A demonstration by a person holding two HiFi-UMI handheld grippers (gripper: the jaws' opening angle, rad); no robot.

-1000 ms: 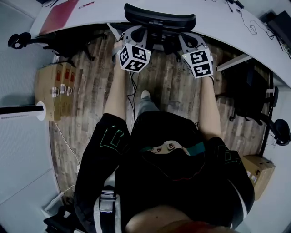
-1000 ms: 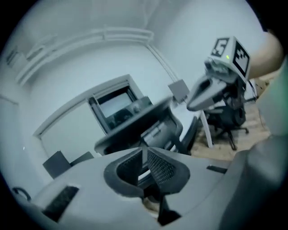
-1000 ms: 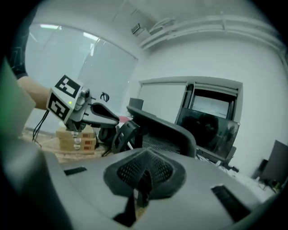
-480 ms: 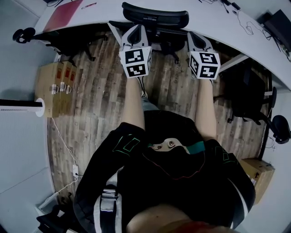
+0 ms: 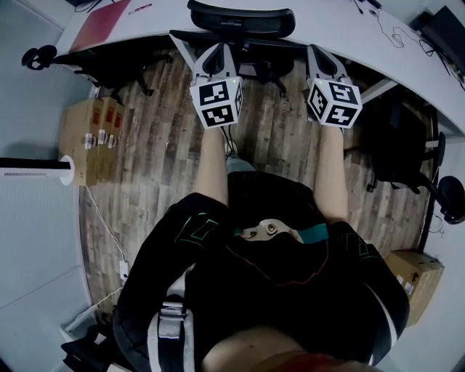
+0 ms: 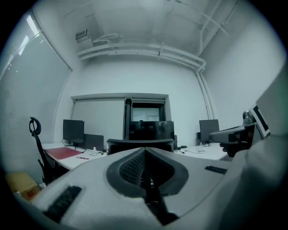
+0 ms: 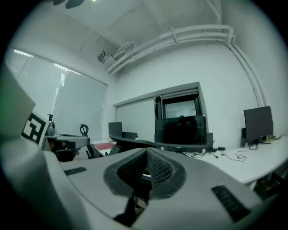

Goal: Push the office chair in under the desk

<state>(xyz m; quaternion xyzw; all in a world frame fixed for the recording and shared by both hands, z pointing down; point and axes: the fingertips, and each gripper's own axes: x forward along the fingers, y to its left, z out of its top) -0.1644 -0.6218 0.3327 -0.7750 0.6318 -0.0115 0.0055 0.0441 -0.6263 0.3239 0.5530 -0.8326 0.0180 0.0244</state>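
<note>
The black office chair [image 5: 241, 18] stands at the white desk [image 5: 341, 33], its seat under the desktop and its headrest over the desk's edge. My left gripper [image 5: 211, 49] is held level just short of the chair's left side, shut and empty. My right gripper [image 5: 322, 52] is level to the right of the chair, also shut and empty. In the left gripper view the closed left gripper [image 6: 145, 150] points at the headrest [image 6: 140, 143] just beyond it. In the right gripper view the right gripper [image 7: 146, 152] has the chair's back [image 7: 128, 143] to its left. Whether either gripper touches the chair, I cannot tell.
Cardboard boxes [image 5: 87, 138] stand on the wooden floor at the left, another box [image 5: 414, 272] at the lower right. More black chairs [image 5: 109, 65] [image 5: 399, 145] flank the spot. A red folder [image 5: 98, 22] lies on the desk. Monitors [image 6: 73, 130] stand beyond.
The chair has slid further in under the desk. Both grippers have rolled, so their marker cubes show other faces, and now sit a little back from the chair.
</note>
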